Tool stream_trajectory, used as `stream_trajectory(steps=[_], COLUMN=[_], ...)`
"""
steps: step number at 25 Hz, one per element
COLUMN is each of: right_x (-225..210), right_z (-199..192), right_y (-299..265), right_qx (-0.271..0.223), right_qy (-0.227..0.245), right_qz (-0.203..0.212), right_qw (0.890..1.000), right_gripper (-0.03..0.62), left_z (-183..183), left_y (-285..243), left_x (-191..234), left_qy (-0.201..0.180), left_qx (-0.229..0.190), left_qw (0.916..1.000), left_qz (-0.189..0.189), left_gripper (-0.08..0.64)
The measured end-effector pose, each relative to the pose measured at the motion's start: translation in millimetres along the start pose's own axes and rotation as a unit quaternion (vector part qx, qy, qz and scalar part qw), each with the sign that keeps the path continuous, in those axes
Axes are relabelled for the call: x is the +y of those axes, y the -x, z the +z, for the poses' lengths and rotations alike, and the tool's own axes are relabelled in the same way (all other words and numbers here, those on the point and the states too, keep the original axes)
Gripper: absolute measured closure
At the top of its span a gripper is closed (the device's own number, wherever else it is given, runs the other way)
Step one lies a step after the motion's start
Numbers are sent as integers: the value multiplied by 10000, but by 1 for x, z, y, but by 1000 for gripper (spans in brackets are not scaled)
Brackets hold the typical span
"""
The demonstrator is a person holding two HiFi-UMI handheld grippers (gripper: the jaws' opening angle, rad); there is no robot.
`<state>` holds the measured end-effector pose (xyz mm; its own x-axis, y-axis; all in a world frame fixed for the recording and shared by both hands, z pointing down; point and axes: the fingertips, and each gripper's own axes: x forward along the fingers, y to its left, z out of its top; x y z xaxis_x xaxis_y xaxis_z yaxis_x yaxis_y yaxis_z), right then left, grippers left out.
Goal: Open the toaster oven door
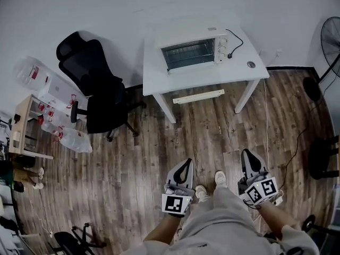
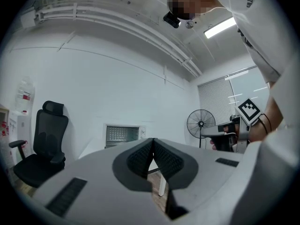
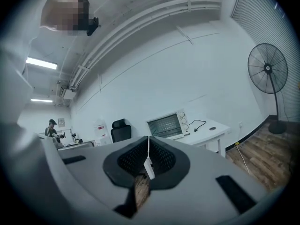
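The toaster oven stands on a white table across the room, its glass door closed. It shows small and distant in the left gripper view and in the right gripper view. Both grippers are held low over the wooden floor, close to the person's legs and far from the oven. My left gripper has its jaws pressed together with nothing between them. My right gripper is shut and empty as well. Both point towards the table.
A black office chair stands left of the table. A standing fan is at the far right. The oven's plug and cable lie on the tabletop. A shelf with bottles is at the left wall.
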<state>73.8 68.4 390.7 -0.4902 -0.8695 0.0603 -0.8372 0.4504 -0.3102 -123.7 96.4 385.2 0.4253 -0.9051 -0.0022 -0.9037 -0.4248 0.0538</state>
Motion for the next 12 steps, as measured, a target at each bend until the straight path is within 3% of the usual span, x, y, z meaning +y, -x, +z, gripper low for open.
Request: stream_trajectory(steps=[7, 12], right_x=[-9, -22], right_z=[3, 14], right_y=[36, 68], right_qx=[-35, -196], right_qy=[-39, -178], right_qz=[114, 299], right_qw=[9999, 9992], right_gripper=[574, 574], left_z=[3, 9], left_y=[16, 25], left_x=[-40, -72], left_qy=[29, -226], left_qx=[-35, -133], left_qw=[9999, 9990], left_qz=[136, 375], left_gripper=[552, 552])
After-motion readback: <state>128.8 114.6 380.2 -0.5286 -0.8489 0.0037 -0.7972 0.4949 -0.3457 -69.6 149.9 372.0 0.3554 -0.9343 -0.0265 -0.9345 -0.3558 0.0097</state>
